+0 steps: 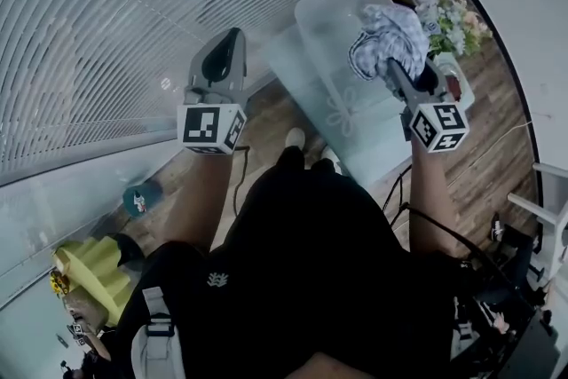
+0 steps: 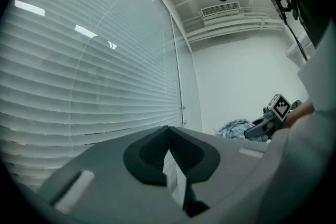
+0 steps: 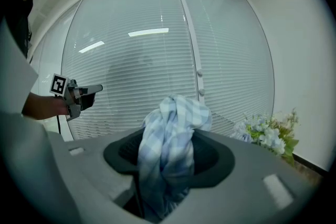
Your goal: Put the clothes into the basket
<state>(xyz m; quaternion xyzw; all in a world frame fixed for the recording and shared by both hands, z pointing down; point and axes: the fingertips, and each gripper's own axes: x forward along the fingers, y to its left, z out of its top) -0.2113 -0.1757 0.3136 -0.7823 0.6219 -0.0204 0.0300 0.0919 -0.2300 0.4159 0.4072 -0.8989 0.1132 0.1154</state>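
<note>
I am carrying a bunched blue-and-white checked cloth (image 3: 169, 139) in the right gripper (image 3: 168, 168). Its jaws are clenching the fabric at about half their spread, and the bundle is bulging out above and between them while a tail is drooping below. Just under and slightly ahead of those jaws, the pale translucent basket (image 1: 312, 24) is standing on the wooden floor (image 1: 266, 124), its open top facing up beneath the cloth as the head view shows it. The cloth is hanging apart from the basket, not touching it.

Off to the right gripper's left, well apart, the left gripper (image 1: 232, 40) is pointing level with its jaws drawn together and nothing between them. It is taking no part in the carry.

Beyond the basket, to the right gripper's far right, a bunch of pale flowers (image 1: 453, 18) is standing near the wall. Slatted blinds (image 1: 124, 31) are filling the window ahead of both grippers.

I am judging this as the carry-and-drop step, with the load close to in place over the basket. The next move is calling for the right gripper to dip toward the opening and spread its jaws so the cloth falls inside the rim, not over it.
</note>
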